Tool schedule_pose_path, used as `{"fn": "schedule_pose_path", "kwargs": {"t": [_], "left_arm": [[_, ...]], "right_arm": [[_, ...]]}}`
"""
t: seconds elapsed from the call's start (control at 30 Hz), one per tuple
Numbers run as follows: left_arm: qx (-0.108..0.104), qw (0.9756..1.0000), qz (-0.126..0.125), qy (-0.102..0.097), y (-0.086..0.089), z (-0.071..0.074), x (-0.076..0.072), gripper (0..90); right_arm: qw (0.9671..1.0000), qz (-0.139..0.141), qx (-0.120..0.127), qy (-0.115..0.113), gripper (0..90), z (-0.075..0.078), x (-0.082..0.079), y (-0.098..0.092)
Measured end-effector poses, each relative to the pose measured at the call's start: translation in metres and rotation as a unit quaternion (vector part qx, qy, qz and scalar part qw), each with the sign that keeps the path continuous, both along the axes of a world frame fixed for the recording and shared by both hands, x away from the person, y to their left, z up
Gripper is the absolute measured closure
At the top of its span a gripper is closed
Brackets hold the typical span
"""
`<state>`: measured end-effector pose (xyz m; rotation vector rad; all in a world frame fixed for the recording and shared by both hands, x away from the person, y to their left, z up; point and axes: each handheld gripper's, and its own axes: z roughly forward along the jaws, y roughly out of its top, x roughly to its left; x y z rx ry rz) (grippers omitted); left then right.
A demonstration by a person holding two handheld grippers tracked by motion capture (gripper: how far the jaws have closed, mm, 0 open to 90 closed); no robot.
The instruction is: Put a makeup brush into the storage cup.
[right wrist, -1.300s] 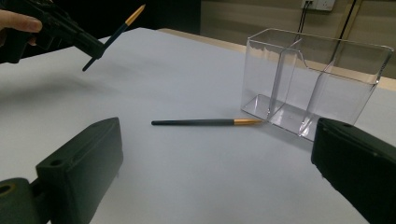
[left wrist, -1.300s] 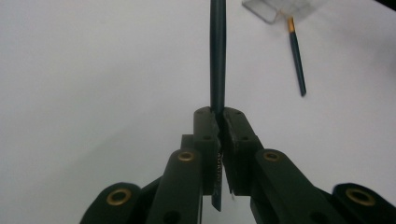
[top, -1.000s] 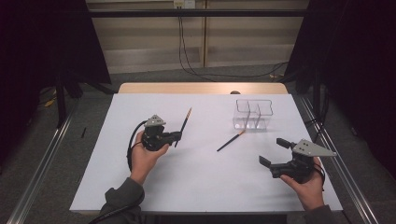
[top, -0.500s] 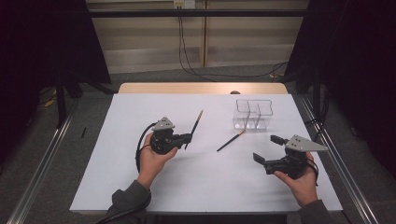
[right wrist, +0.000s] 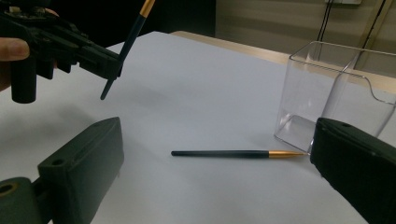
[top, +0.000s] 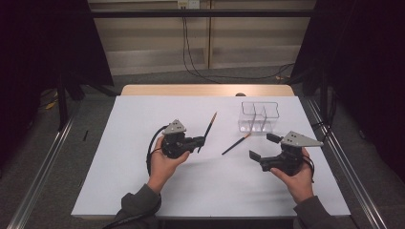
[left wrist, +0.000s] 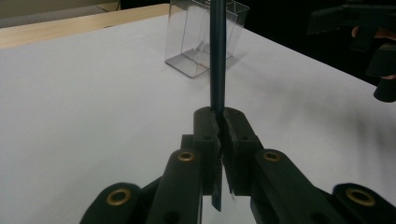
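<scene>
Jaws on the left gripper (top: pixel 198 141) are clamped tight on a dark brush (top: pixel 207 132) with a gold-coloured ferrule, pinching it low on the handle so most of the stick pokes up and away from the pads, off the sheet. From the left gripper view you can see the brush (left wrist: pixel 218 60) standing straight up out of the closed pads, with a short stub hanging below. Over on the other side, the right gripper (top: pixel 263 147) has its jaws spread wide with nothing between them, hovering just above the white table cover (top: pixel 119 181). A second brush (top: pixel 235 144) lies flat on the cover between the two grippers, gold end pointing at the clear plastic organizer (top: pixel 258 117) and sitting just beside its near wall. In the right gripper view that second brush (right wrist: pixel 224 153) sits right between the open jaws, farther out.
</scene>
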<state>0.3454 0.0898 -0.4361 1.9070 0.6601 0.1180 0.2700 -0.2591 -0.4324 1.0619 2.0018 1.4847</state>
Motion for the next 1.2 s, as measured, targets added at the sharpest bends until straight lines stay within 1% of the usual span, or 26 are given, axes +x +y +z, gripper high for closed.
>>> {"fn": "schedule_pose_path", "kwargs": {"t": [0.1,0.13,0.17,0.27,0.3,0.37,0.4,0.47,0.53,0.67,0.7,0.73,0.8,0.87,0.9,0.93,0.97,1.03,1.07,1.1,1.2], "left_arm": [[-0.002,1.0000,-0.004,0.001,-0.002,0.000,-0.001,84.7],[-0.005,0.9999,-0.011,0.002,-0.003,-0.001,-0.001,84.8],[-0.002,1.0000,-0.009,0.000,-0.004,0.000,-0.002,84.7],[-0.007,0.9999,-0.015,-0.001,-0.006,-0.001,-0.004,84.7],[-0.004,0.9999,-0.014,0.001,-0.007,-0.001,-0.004,84.7],[-0.010,0.9998,-0.018,0.002,-0.009,-0.002,-0.005,84.7],[-0.006,0.9998,-0.019,0.002,-0.009,-0.002,-0.005,84.7],[-0.003,0.9997,-0.024,0.002,-0.011,-0.002,-0.006,84.7],[-0.007,0.9996,-0.027,0.001,-0.012,-0.002,-0.006,84.8],[-0.007,0.9996,-0.028,-0.001,-0.014,-0.001,-0.007,84.7],[-0.012,0.9995,-0.029,-0.002,-0.014,-0.002,-0.007,84.7],[-0.011,0.9995,-0.030,-0.002,-0.014,-0.002,-0.007,84.7],[-0.012,0.9994,-0.031,-0.003,-0.016,-0.002,-0.008,84.7],[-0.007,0.9993,-0.035,-0.004,-0.017,-0.002,-0.009,84.7],[-0.013,0.9993,-0.036,-0.003,-0.018,-0.003,-0.009,84.7],[-0.007,0.9993,-0.038,-0.005,-0.019,-0.002,-0.010,84.7],[-0.006,0.9992,-0.040,-0.006,-0.019,-0.003,-0.010,84.7],[-0.011,0.9991,-0.040,-0.002,-0.022,-0.003,-0.011,84.7],[-0.006,0.9991,-0.041,-0.005,-0.022,-0.003,-0.011,84.7],[-0.007,0.9990,-0.044,-0.003,-0.023,-0.003,-0.012,84.7],[-0.010,0.9988,-0.049,-0.002,-0.026,-0.005,-0.013,84.7]], "right_arm": [[1.0000,-0.002,0.004,0.002,2.9,0.001,0.004,0.004],[1.0000,-0.001,0.006,0.005,3.2,0.002,0.005,0.005],[1.0000,-0.001,0.007,0.005,3.5,0.003,0.006,0.006],[0.9999,0.002,0.014,0.007,5.0,0.005,0.010,0.011],[0.9998,0.004,0.016,0.007,5.3,0.006,0.011,0.013],[0.9999,0.007,0.012,0.009,6.6,0.006,0.013,0.016],[0.9998,0.010,0.013,0.014,7.3,0.006,0.014,0.019],[0.9997,0.009,0.015,0.016,8.3,0.007,0.016,0.024],[0.9996,0.016,0.014,0.015,8.8,0.008,0.018,0.028],[0.9996,0.016,0.017,0.018,10.5,0.010,0.022,0.036],[0.9994,0.018,0.020,0.021,10.7,0.010,0.023,0.037],[0.9994,0.017,0.020,0.023,11.0,0.010,0.024,0.038],[0.9993,0.016,0.023,0.024,12.6,0.011,0.026,0.040],[0.9991,0.018,0.027,0.026,14.1,0.011,0.028,0.042],[0.9991,0.017,0.029,0.027,14.9,0.011,0.029,0.043],[0.9989,0.021,0.030,0.028,16.1,0.010,0.030,0.043],[0.9988,0.022,0.031,0.030,17.0,0.010,0.030,0.044],[0.9986,0.024,0.034,0.034,18.5,0.009,0.031,0.046],[0.9984,0.028,0.035,0.035,19.3,0.008,0.032,0.047],[0.9983,0.027,0.038,0.036,20.6,0.008,0.032,0.048],[0.9979,0.037,0.039,0.037,24.4,0.010,0.034,0.053]]}}
